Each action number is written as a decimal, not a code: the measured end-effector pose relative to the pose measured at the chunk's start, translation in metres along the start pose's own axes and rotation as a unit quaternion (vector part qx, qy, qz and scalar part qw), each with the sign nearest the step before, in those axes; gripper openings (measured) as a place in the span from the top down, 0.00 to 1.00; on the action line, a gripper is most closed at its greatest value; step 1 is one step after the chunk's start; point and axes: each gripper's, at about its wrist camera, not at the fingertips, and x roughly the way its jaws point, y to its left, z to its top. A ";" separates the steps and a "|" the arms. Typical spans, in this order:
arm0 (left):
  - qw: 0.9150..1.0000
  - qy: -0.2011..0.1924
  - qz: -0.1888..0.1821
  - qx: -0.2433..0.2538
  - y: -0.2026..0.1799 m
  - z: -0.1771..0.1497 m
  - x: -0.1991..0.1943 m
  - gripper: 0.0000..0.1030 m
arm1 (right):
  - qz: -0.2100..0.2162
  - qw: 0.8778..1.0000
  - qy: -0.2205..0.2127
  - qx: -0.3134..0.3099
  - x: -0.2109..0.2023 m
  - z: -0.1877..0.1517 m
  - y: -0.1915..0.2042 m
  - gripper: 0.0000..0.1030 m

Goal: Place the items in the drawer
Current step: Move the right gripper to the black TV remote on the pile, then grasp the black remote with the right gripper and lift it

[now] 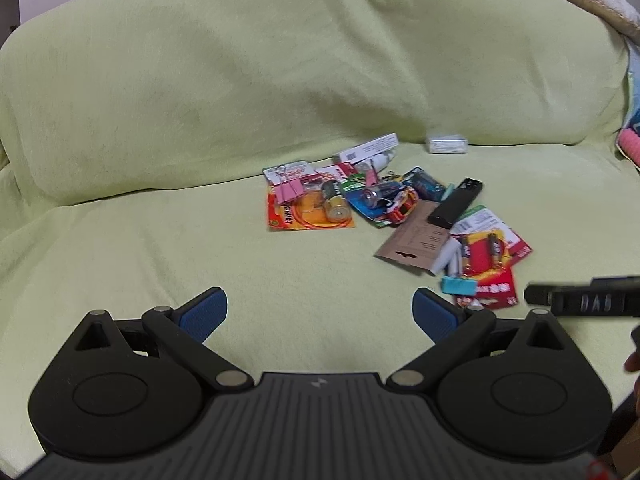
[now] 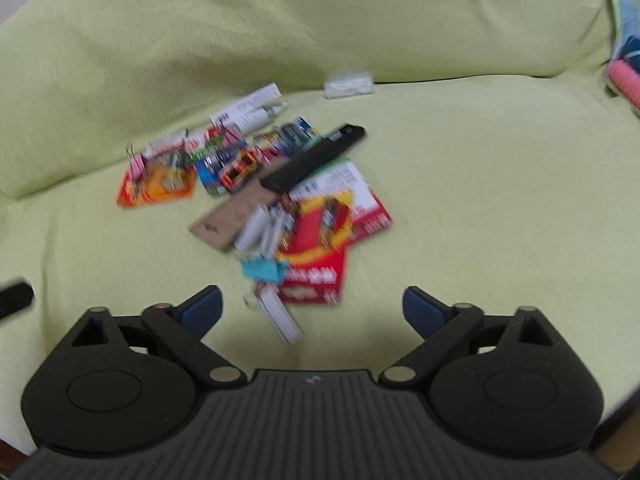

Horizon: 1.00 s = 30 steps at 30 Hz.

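No drawer or other container shows in either view. The items [image 1: 384,208] lie in a loose pile on the green-covered sofa [image 1: 200,120], ahead of both grippers. A black bar-shaped device [image 2: 316,158] rests atop the pile, its long axis running from near-left to far-right. The left gripper [image 1: 320,316] hovers with fingers apart and empty, the pile ahead and to its right. The right gripper [image 2: 312,310] is likewise spread and empty, a red battery pack [image 2: 316,256] just beyond its fingers.

Each tool [image 1: 320,316] [image 2: 312,310] — black linkage arms, blue ribbed pads, silver pivot pins.
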 end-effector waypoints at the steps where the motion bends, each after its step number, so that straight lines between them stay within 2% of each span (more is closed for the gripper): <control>1: 1.000 0.000 0.000 0.001 0.001 0.002 0.005 0.03 | 0.009 1.000 0.004 0.007 0.006 0.010 -0.001 0.16; 2: 1.000 0.000 0.000 0.002 0.002 0.005 0.009 0.03 | 0.016 1.000 0.010 0.015 0.015 0.018 -0.002 0.17; 4: 1.000 0.000 0.000 0.006 0.004 0.009 0.017 0.03 | 0.030 0.999 0.016 0.036 0.032 0.032 -0.006 0.30; 7: 1.000 -0.003 -0.001 0.011 0.005 0.017 0.030 0.03 | 0.052 0.996 0.016 0.069 0.059 0.053 -0.014 0.43; 11: 1.000 -0.006 0.005 0.015 0.010 0.026 0.050 0.03 | 0.071 0.989 0.024 0.125 0.102 0.071 -0.024 0.46; 16: 1.000 -0.005 0.017 0.003 0.021 0.035 0.072 0.03 | 0.068 0.982 0.045 0.173 0.148 0.080 -0.032 0.47; 20: 1.000 -0.006 0.023 -0.003 0.028 0.038 0.081 0.03 | 0.058 0.978 0.055 0.192 0.170 0.086 -0.027 0.48; 22: 1.000 -0.004 0.022 -0.005 0.030 0.038 0.083 0.03 | 0.048 0.977 0.063 0.197 0.178 0.087 -0.024 0.54; 24: 1.000 -0.001 0.021 -0.007 0.031 0.037 0.084 0.03 | 0.038 0.976 0.068 0.203 0.185 0.088 -0.022 0.55; 29: 1.000 0.004 0.020 -0.005 0.031 0.034 0.084 0.03 | 0.015 0.978 0.080 0.190 0.199 0.098 -0.011 0.55; 30: 1.000 0.005 0.019 -0.005 0.031 0.033 0.084 0.03 | 0.012 0.978 0.083 0.194 0.201 0.100 -0.011 0.58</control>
